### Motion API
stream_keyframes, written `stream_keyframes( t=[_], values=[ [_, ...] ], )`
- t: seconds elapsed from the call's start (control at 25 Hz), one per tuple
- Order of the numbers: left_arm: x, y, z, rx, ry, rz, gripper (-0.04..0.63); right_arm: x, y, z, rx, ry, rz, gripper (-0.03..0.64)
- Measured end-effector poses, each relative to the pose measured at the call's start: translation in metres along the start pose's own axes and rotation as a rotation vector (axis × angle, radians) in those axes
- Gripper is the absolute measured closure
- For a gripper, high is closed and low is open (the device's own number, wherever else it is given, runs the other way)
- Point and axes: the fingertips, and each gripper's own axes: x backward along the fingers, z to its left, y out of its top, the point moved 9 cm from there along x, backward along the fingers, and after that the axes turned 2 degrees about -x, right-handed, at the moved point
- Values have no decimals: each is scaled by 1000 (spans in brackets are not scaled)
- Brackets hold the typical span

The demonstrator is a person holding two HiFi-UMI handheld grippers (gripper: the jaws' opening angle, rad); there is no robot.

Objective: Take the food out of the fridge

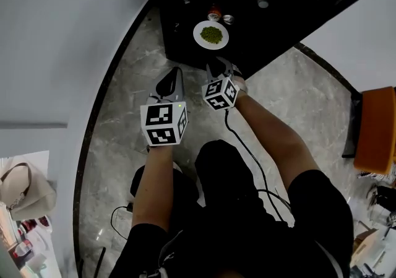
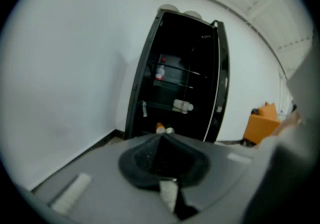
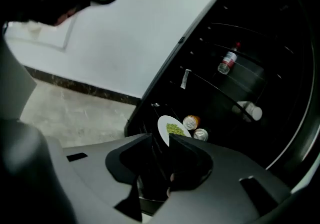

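Observation:
The black fridge stands open ahead of me. On its bottom level lies a white plate of green food, with two cans behind it. My right gripper hovers just in front of the plate and is open. In the right gripper view the plate shows beyond the gap of that gripper, with nothing between the jaws. My left gripper is shut and empty, beside the fridge's left front corner. In the left gripper view its closed tips point at the fridge.
Higher shelves hold a red-capped bottle and a white bottle lying down. An orange chair stands at the right, a handbag at the lower left. A cable runs back from the right gripper. A white wall runs along the left.

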Motion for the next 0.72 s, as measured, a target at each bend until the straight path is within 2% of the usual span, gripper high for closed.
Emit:
stream_keyframes(
  t=[0.16,0.36,0.48,0.72],
  values=[
    [-2,-7,3,-2,35,17,595,-47,-4,1,273,-109,96,520],
    [-2,-10,10,8,37,31,595,-86,-20,12,549,-124,184,522],
    [0,-7,13,-3,45,30,595,-103,-25,15,622,-149,219,522],
    [-1,-2,10,-64,47,38,594,-122,-27,16,688,-205,250,523]
  ],
)
